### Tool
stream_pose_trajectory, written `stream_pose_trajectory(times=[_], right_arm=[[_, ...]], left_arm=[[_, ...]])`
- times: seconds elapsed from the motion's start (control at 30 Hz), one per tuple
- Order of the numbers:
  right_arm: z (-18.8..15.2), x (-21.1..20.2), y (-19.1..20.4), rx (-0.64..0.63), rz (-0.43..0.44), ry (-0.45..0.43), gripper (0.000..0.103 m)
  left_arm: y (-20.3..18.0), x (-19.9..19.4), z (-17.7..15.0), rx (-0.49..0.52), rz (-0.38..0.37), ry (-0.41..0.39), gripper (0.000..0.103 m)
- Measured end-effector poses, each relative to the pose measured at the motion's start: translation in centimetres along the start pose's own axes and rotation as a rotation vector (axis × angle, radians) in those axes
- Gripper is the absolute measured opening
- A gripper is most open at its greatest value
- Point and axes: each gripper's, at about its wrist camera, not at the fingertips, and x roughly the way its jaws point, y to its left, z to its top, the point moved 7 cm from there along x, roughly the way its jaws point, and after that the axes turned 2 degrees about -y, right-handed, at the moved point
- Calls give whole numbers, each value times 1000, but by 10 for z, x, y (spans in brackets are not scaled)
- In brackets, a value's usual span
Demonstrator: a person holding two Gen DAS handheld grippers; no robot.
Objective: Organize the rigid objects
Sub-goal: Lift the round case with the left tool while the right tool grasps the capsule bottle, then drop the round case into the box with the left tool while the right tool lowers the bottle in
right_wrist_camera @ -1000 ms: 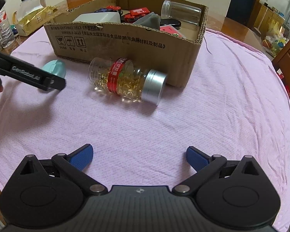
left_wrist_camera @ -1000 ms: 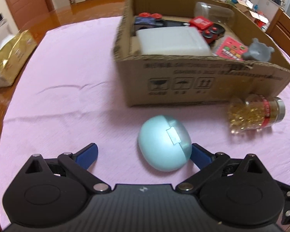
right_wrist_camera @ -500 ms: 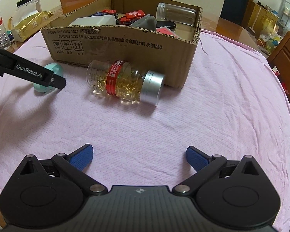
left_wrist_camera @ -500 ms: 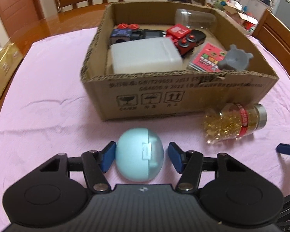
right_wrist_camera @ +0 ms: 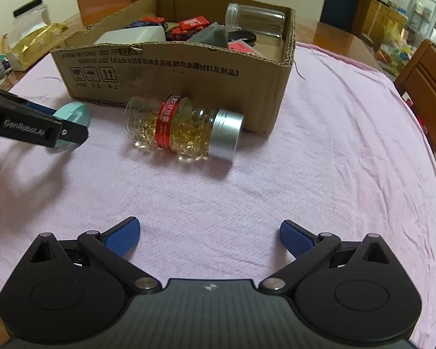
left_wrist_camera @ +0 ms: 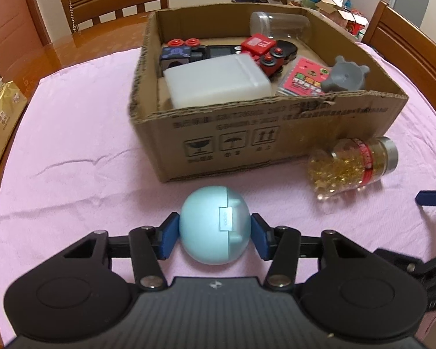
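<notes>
The left gripper is closing its blue pads against a pale blue, egg-shaped plastic case with a hinged seam and silver tab, lying on the pink tablecloth before the cardboard box. The right gripper gapes empty.

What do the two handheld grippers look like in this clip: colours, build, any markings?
Both look alike. The left gripper and right gripper have matte black bodies with ribbed tops, a small pale logo at the centre, round black discs either side, black linkage arms with silver pivot pins, and textured blue finger pads. Seen from the right wrist camera, the left gripper's side reads "GenRobot.AI". No cables or sleeves visible.
</notes>
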Motion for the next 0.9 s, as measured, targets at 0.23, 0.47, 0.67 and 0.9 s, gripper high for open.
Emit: stream_pose_trajectory(times=[0.23,0.47,0.67,0.9], right_arm=[[28,0,12,16,10,-31,103],[59,9,22,75,29,-50,103],[66,15,28,94,7,-50,103],[70,21,37,63,-76,-49,103]], left_arm=[[34,-3,-5,-33,22,7,52],[45,-3,-6,-30,14,0,52],[45,-3,-7,-3,-4,-5,52],[47,-3,-5,17,-17,-4,52]])
